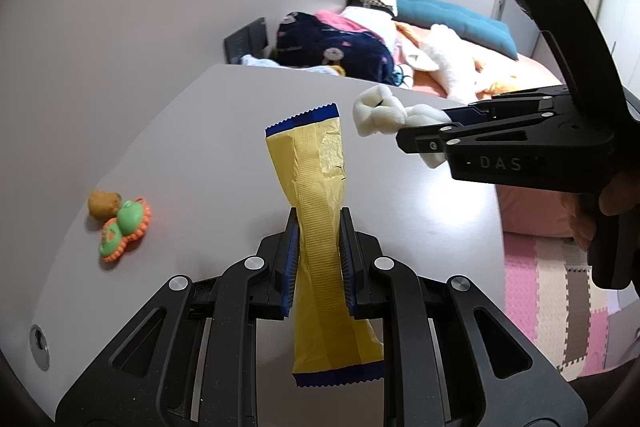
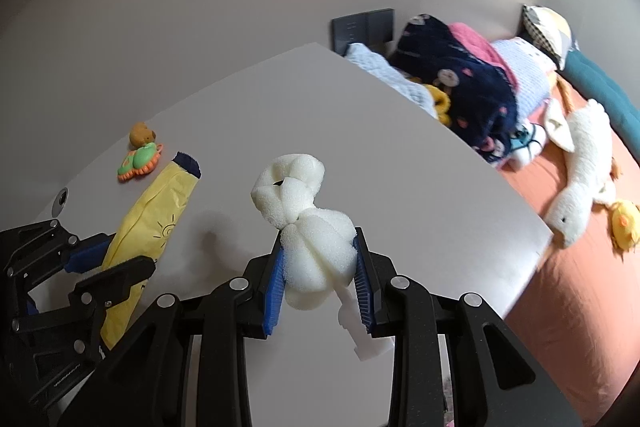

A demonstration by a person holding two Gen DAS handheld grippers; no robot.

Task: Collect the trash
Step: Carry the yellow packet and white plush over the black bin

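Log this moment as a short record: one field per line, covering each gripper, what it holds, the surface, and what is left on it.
left gripper: shut on yellow wrapper, held off the table
right gripper: shut on white foam piece, also lifted
table: white, beside a bed
left on table: green and orange toy with a small brown toy touching it
trash bin: none in view
bed contents: blankets, pillows, white plush goose

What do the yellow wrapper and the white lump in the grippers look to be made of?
Yellow wrapper: thin plastic or foil film, by its crinkles, ribbed seal and zigzag-cut blue ends. White lump: soft open-cell foam, matte and porous, puckered where tied.
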